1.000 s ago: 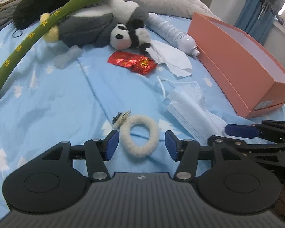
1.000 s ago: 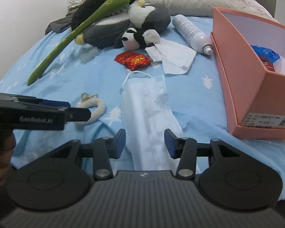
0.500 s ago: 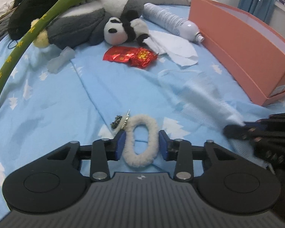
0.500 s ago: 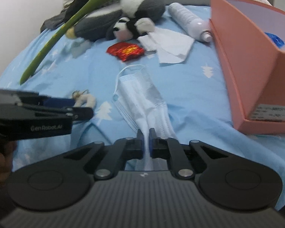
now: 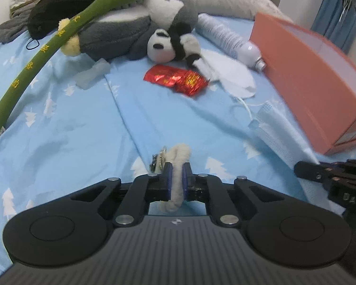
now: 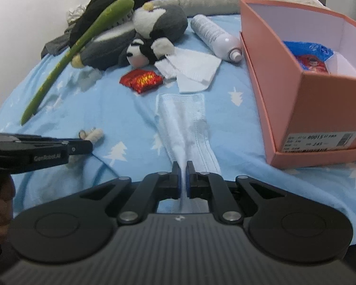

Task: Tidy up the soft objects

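Scrunchie (image 5: 176, 180) and face mask (image 6: 185, 128) both pinched in jaws, box (image 6: 268, 76) at 2 o'clock barely filled, plushies (image 6: 140, 38) untouched.

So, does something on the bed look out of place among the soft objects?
Yes. A hard white spray bottle lies on its side beside the orange box, and a crumpled red foil wrapper sits below the panda plush. Neither is soft. The tissue looks rumpled.

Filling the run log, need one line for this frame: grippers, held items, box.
left gripper: shut on scrunchie | right gripper: shut on mask | box: open, right of mask
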